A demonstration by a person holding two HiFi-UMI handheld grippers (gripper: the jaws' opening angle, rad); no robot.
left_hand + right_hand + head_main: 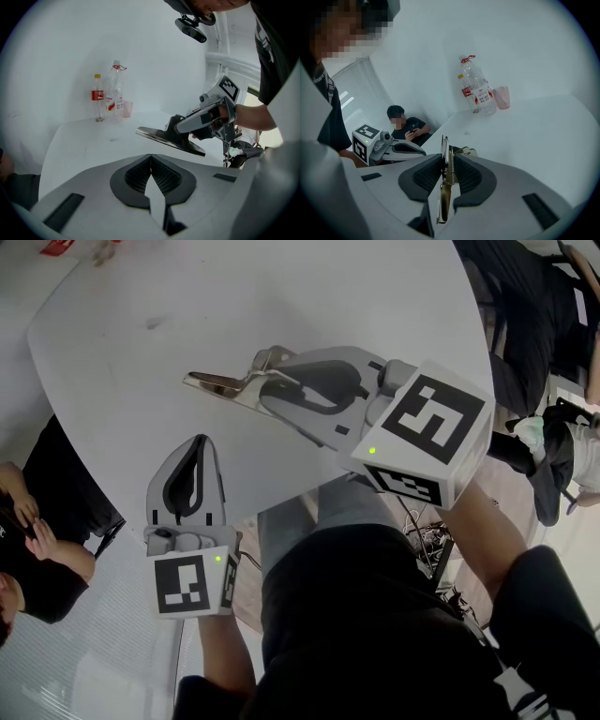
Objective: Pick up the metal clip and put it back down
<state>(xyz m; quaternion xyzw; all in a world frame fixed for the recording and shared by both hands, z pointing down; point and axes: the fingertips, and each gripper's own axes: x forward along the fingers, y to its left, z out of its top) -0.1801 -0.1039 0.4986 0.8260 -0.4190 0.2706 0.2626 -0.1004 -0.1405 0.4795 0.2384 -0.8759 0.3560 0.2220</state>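
The metal clip (225,385) is a shiny flat spring clip. It hangs above the white table (309,287), near its front edge. My right gripper (265,379) is shut on the clip's handle end, and the flat jaws stick out to the left. In the right gripper view the clip (445,176) stands on edge between the black pads (424,176), spring showing. The left gripper view shows the clip (161,137) side-on, held by the right gripper (180,127) above the tabletop. My left gripper (199,442) sits lower left of the clip, shut and empty, its pads (161,178) meeting at the tip.
At the table's far end stand a cola bottle (97,96), a clear bottle (115,89) and a pink cup (127,108). A person in black (405,126) sits left of the table. Dark chairs and bags (534,362) stand to the right.
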